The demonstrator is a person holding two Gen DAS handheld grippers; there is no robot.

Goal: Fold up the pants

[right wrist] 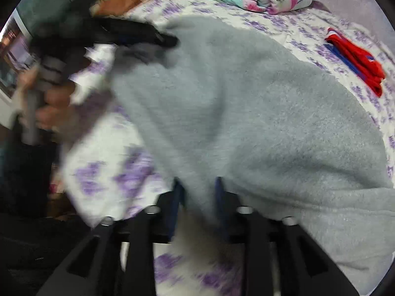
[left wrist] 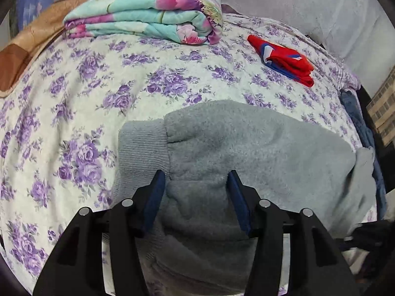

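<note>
The left tool (left wrist: 195,192) is seen with its blue pads apart, grey fleece bunched between them; whether the cloth is pinched cannot be told. The right tool (right wrist: 197,194) is clamped on a fold of the same pants (left wrist: 222,148), thick, fuzzy, with a ribbed cuff (left wrist: 143,148), lying on the purple-flowered bed (left wrist: 98,86). The right view is blurred. A folded floral quilt (left wrist: 148,14) and a red folded garment (left wrist: 284,59) are set well apart at the far edge.
</note>
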